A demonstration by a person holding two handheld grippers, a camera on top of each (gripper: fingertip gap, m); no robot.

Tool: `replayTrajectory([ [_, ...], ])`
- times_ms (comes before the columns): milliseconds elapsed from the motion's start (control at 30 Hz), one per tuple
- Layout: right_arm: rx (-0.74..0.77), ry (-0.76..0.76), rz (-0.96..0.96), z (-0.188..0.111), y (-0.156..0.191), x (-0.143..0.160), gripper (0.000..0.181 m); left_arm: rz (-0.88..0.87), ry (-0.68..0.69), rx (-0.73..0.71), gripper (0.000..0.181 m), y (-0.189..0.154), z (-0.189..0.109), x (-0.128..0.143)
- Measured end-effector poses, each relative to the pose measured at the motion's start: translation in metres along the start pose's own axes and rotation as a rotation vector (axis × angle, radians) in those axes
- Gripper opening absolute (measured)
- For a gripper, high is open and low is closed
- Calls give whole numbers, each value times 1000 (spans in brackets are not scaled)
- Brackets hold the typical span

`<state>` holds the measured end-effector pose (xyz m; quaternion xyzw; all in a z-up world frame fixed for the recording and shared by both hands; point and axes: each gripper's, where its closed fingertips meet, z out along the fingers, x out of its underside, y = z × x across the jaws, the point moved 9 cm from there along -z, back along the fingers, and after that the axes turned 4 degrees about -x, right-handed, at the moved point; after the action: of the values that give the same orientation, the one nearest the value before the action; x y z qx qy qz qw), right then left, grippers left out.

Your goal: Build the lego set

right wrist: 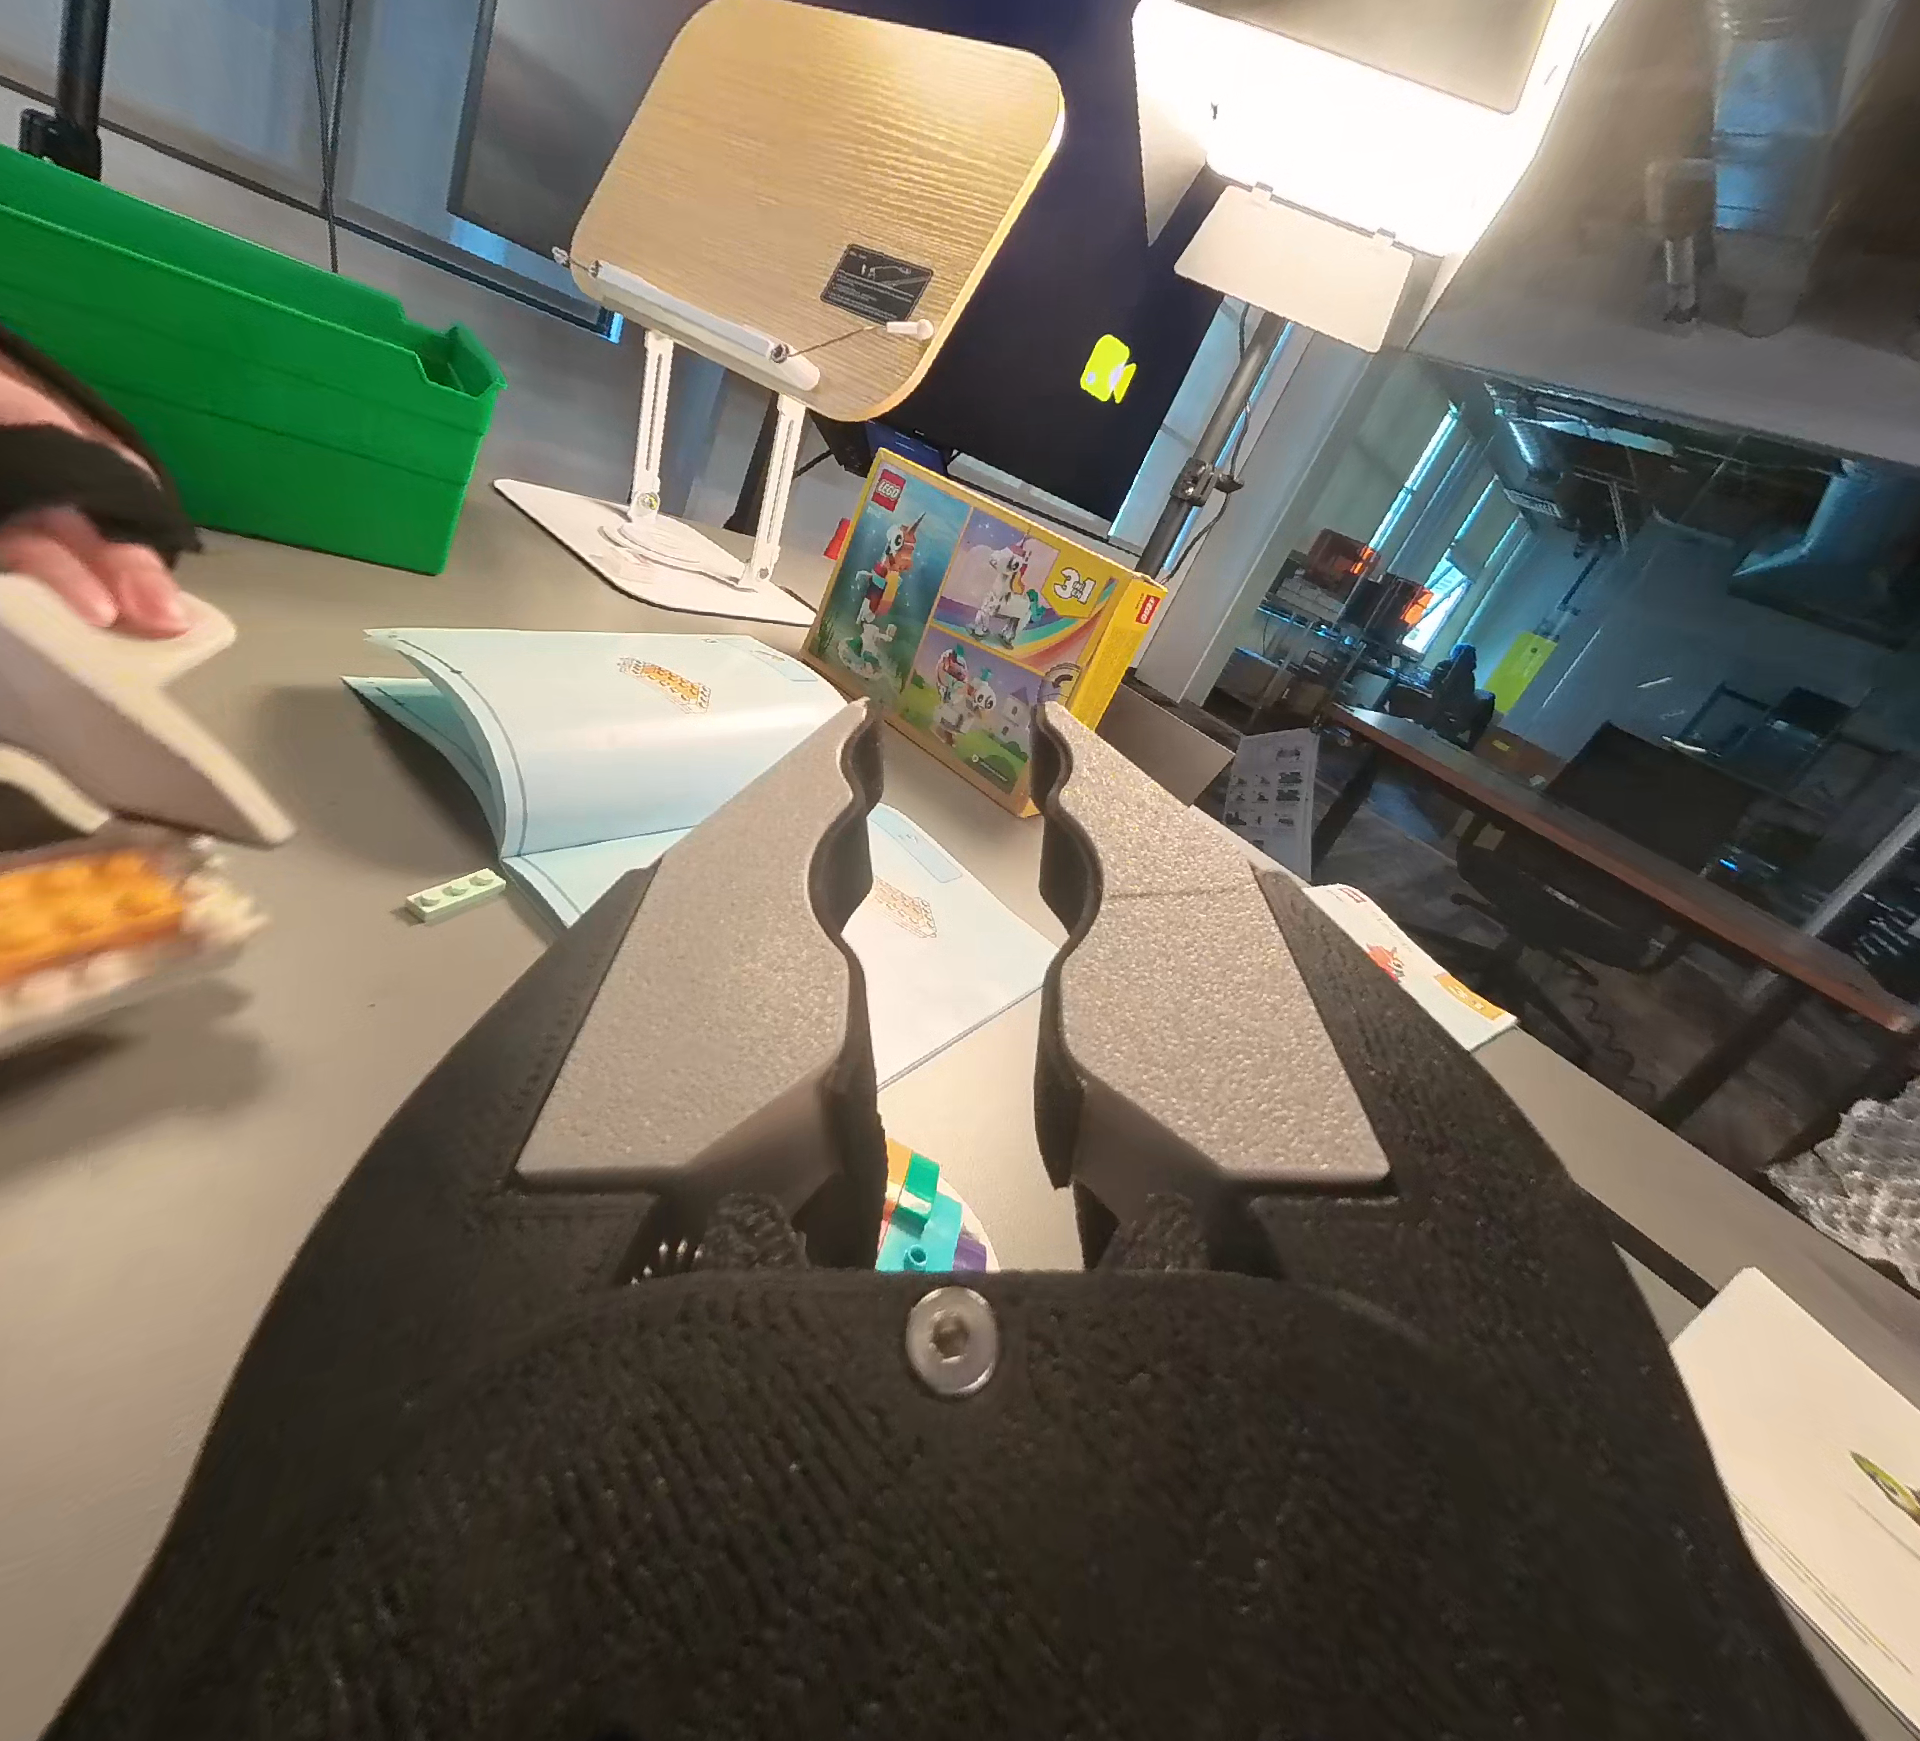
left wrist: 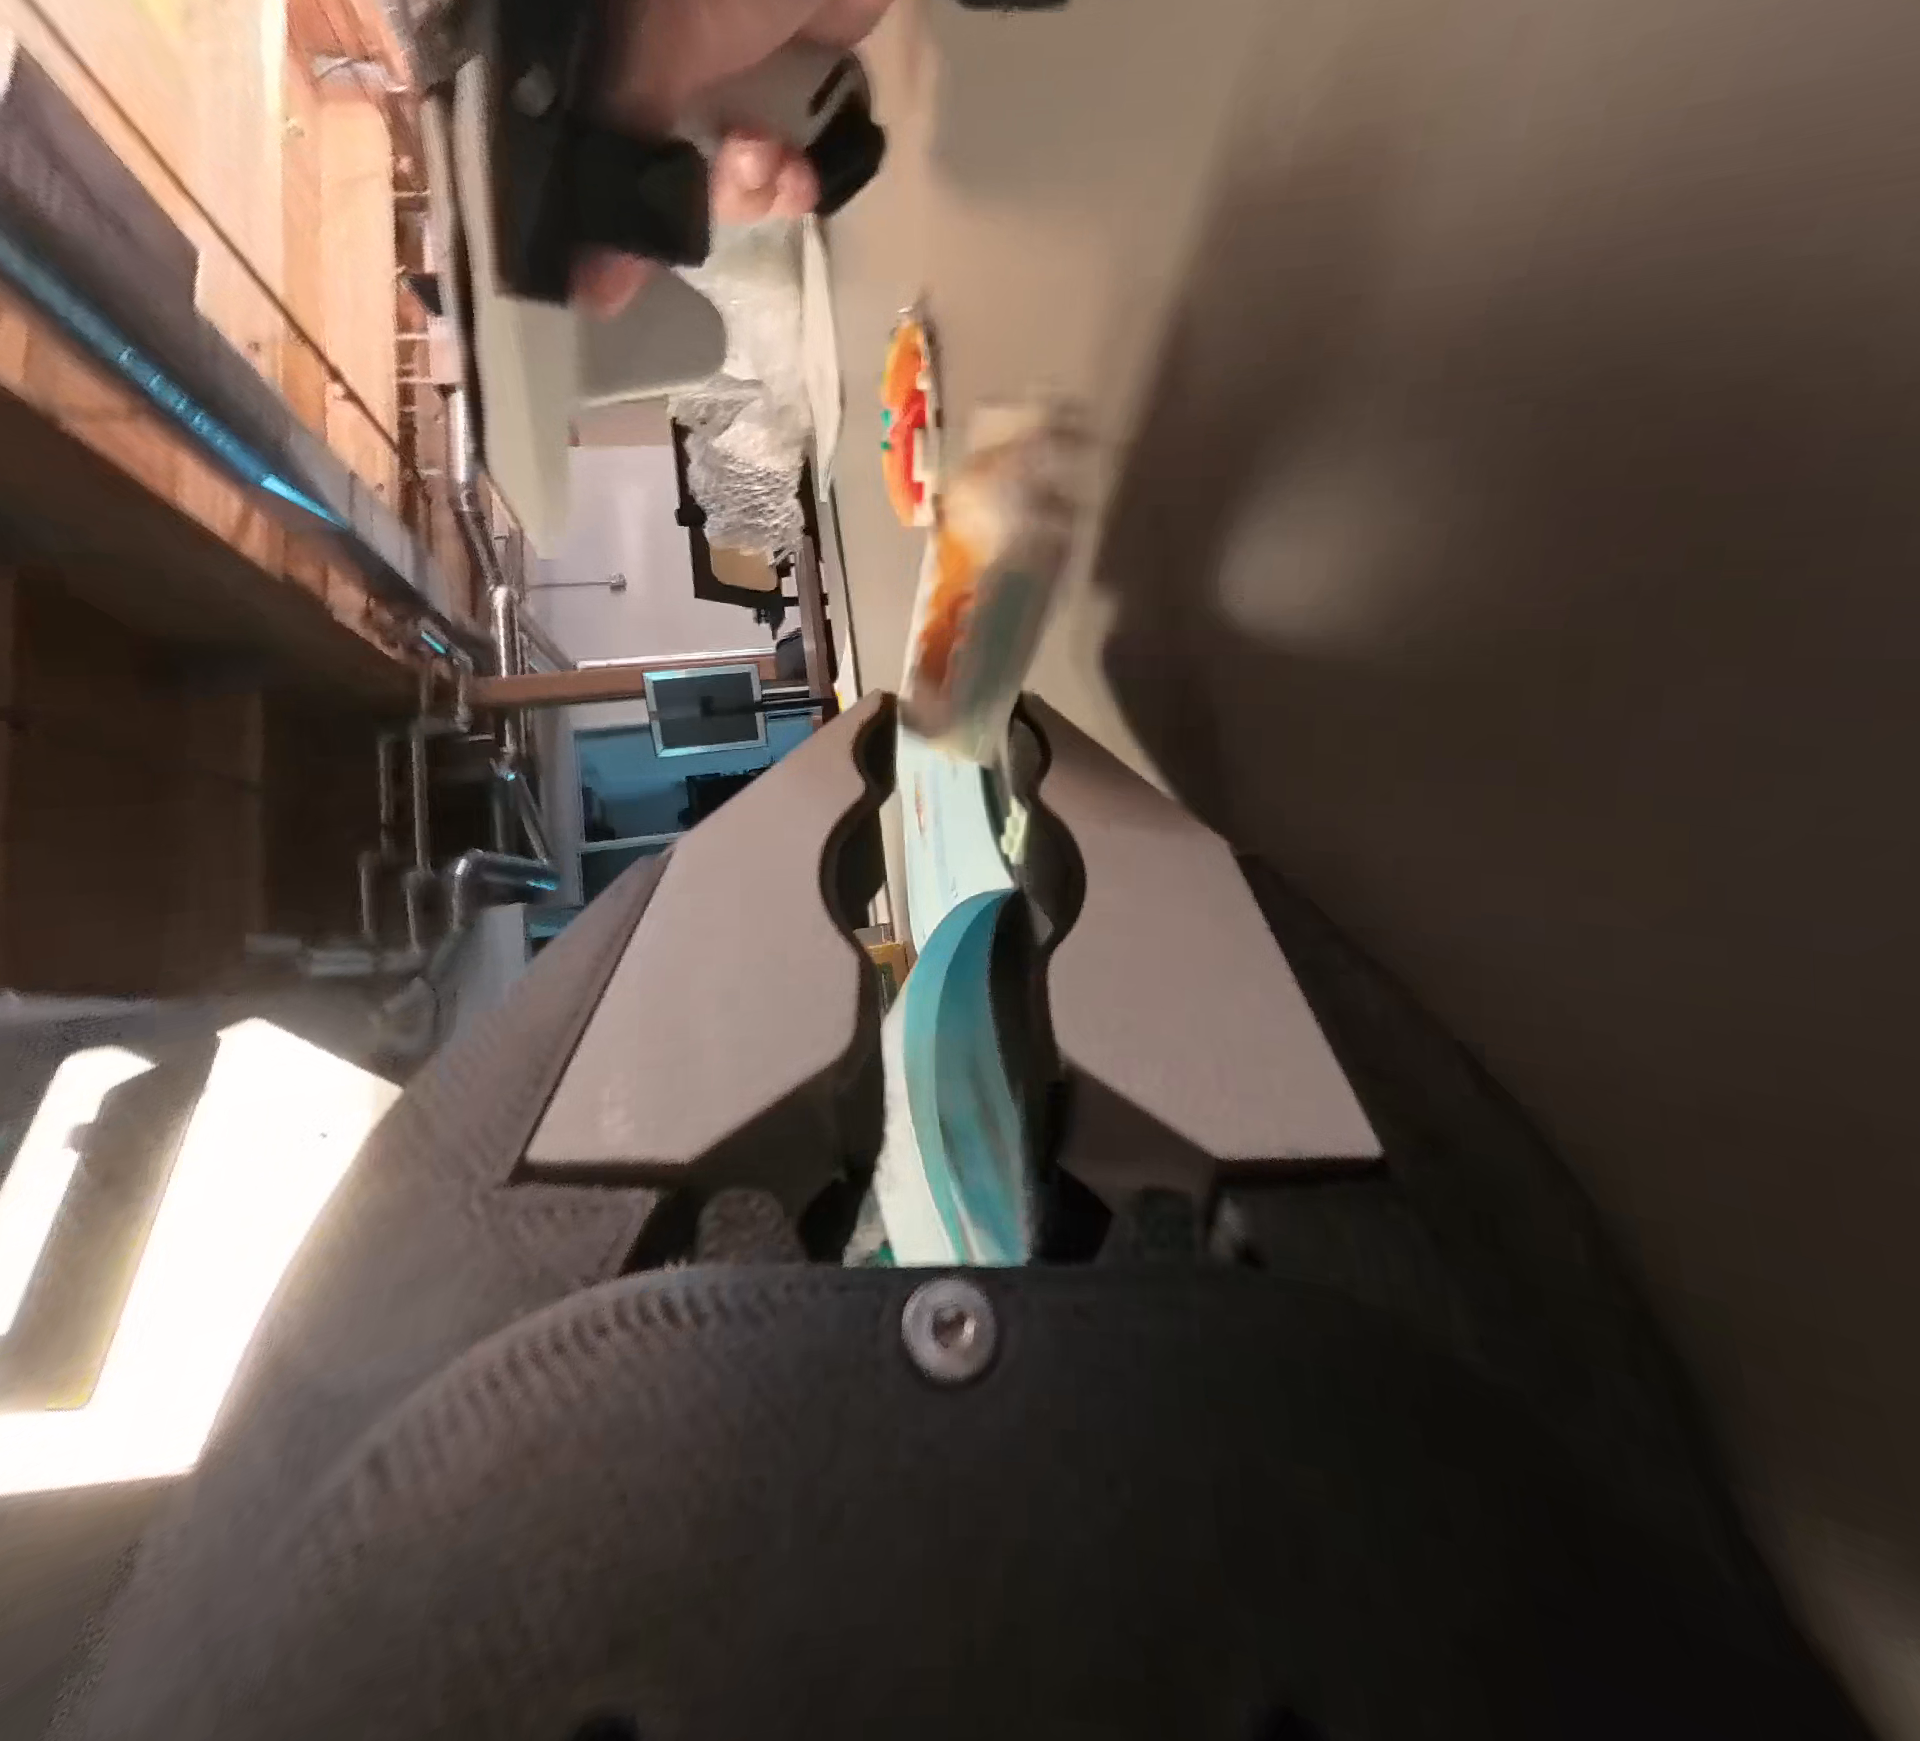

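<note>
My left gripper (left wrist: 951, 723) is turned on its side and is shut on the end of a clear bag of orange and white lego pieces (left wrist: 987, 569), held above the grey table (left wrist: 1455, 341). The bag is blurred. In the right wrist view the same bag (right wrist: 94, 922) hangs under the left gripper's fingers (right wrist: 156, 746) at the left edge. My right gripper (right wrist: 956, 720) is open and empty, over the open light-blue instruction booklet (right wrist: 623, 735). A small colourful lego build (right wrist: 914, 1203) lies under its jaws. A mint plate (right wrist: 454, 894) lies on the table.
The yellow lego box (right wrist: 977, 642) stands behind the booklet. A wooden book stand (right wrist: 821, 195) and stacked green bins (right wrist: 260, 403) are at the back left. A bright light panel (right wrist: 1382, 50) is at the back right. Loose leaflets (right wrist: 1818, 1463) and bubble wrap (right wrist: 1860, 1161) lie at the right.
</note>
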<state>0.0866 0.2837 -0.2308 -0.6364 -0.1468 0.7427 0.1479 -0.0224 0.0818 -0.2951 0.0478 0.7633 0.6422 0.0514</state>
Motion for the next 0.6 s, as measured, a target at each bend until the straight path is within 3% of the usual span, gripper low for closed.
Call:
replayTrajectory([
  [400, 19, 12, 1, 1, -2, 2, 27, 217, 143, -31, 48, 5, -6, 12],
  [533, 31, 29, -19, 1, -1, 2, 27, 327, 184, -49, 49, 4, -13, 13],
  [600, 40, 39, -31, 1, -1, 3, 26, 337, 198, 18, 46, 2, -18, 14],
])
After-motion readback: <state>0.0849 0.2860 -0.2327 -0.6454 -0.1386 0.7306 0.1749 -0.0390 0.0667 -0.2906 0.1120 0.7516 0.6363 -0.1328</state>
